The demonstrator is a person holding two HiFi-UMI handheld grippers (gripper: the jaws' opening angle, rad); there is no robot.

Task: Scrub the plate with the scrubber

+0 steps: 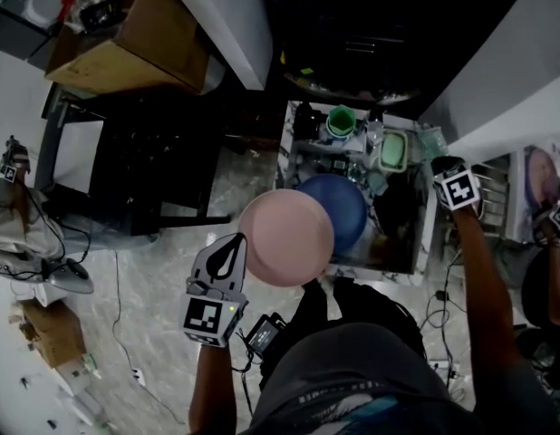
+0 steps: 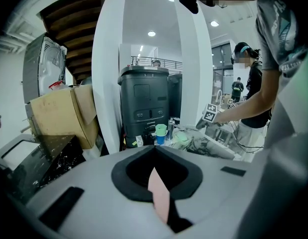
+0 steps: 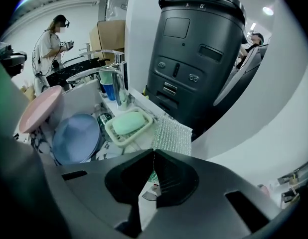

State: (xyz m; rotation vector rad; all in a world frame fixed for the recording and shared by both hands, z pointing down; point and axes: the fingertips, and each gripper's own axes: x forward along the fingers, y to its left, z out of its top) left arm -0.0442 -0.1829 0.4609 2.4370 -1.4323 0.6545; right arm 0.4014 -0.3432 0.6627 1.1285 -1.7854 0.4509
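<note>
Left gripper (image 1: 236, 245) on one pink plate (image 1: 286, 238); one blue plate (image 1: 345, 205).

We see a pale, marbled floor (image 1: 144, 270) across the left of the head view, with a cardboard box (image 1: 126, 48) at upper left and a dark table (image 1: 140, 166) just below it. In the left gripper view, white pillars (image 2: 108, 73) frame a dark grey unit (image 2: 144, 101), perhaps a bin. Round ceiling lights (image 2: 151, 34) glow above it.
</note>
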